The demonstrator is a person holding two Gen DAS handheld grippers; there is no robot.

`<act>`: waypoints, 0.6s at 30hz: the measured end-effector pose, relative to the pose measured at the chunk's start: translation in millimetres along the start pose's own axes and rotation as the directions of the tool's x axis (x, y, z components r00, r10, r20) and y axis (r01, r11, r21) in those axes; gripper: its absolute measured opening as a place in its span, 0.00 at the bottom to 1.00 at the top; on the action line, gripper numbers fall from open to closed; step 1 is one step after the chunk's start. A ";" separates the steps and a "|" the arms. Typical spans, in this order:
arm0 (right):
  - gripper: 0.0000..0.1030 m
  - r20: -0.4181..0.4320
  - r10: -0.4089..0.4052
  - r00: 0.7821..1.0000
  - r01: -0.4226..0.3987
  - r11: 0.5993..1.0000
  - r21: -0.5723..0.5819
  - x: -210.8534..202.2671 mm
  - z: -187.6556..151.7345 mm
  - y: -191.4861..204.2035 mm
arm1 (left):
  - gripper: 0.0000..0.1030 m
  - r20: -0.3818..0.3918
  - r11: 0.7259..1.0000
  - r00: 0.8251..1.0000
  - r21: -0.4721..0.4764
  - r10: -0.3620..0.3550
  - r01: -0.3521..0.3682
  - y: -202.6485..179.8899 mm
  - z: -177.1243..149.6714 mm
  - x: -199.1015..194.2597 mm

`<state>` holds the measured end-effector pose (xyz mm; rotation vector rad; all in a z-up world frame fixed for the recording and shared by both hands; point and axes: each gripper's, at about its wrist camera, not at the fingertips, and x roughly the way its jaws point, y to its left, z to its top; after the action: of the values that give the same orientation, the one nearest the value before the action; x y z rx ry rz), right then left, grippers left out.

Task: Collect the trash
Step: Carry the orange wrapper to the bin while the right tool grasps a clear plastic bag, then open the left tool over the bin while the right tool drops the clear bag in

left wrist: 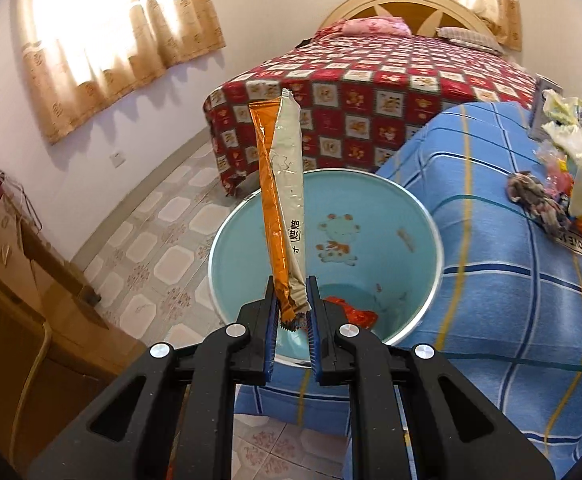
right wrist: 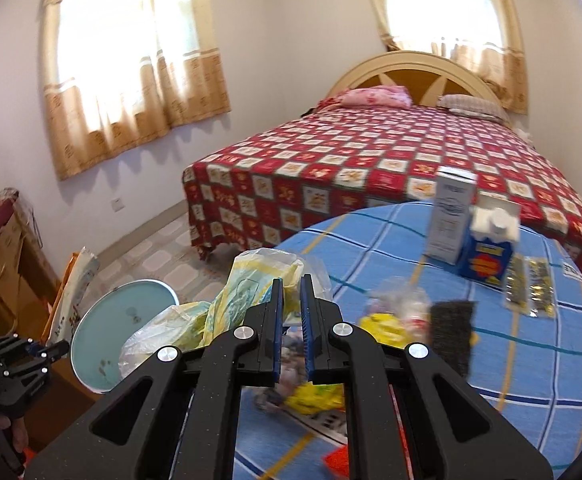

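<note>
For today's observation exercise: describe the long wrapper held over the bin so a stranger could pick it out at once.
Find the pale blue bin standing beside the blue checked table. Above its mouth the left gripper pinches a long snack wrapper by its lower end, so it stands upright. Unlike the crumpled trash on the table, it is a flat strip, orange and silver.

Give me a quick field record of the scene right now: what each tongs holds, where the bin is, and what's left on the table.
left tongs: shut on a long orange-and-white snack wrapper, held upright over the bin
right tongs: shut on a crumpled yellow plastic bag, above the table edge
bin: light blue, beside the table, a red wrapper already inside
table: blue checked cloth; still holds two cartons, gold sachets, a dark scouring pad, mixed wrappers
</note>
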<state>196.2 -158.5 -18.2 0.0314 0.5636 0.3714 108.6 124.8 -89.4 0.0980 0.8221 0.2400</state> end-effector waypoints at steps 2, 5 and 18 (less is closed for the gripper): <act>0.09 -0.005 0.011 1.000 -0.011 1.000 -0.018 6.6 0.6 11.2 | 0.12 -0.002 1.000 1.000 -0.009 0.008 -0.008 5.2 0.3 0.9; 0.09 -0.018 0.029 0.999 -0.030 0.998 -0.047 17.7 0.5 27.7 | 0.13 -0.004 1.000 1.000 -0.014 0.024 -0.024 10.6 1.8 2.7; 0.09 -0.092 0.085 0.992 -0.096 0.987 -0.129 63.5 -5.8 84.2 | 0.13 -0.035 0.996 0.996 -0.032 0.083 -0.084 32.6 0.0 15.2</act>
<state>214.4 -57.9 -44.9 -0.0886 0.6224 0.5000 112.9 160.2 -94.4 0.0971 0.8485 0.3352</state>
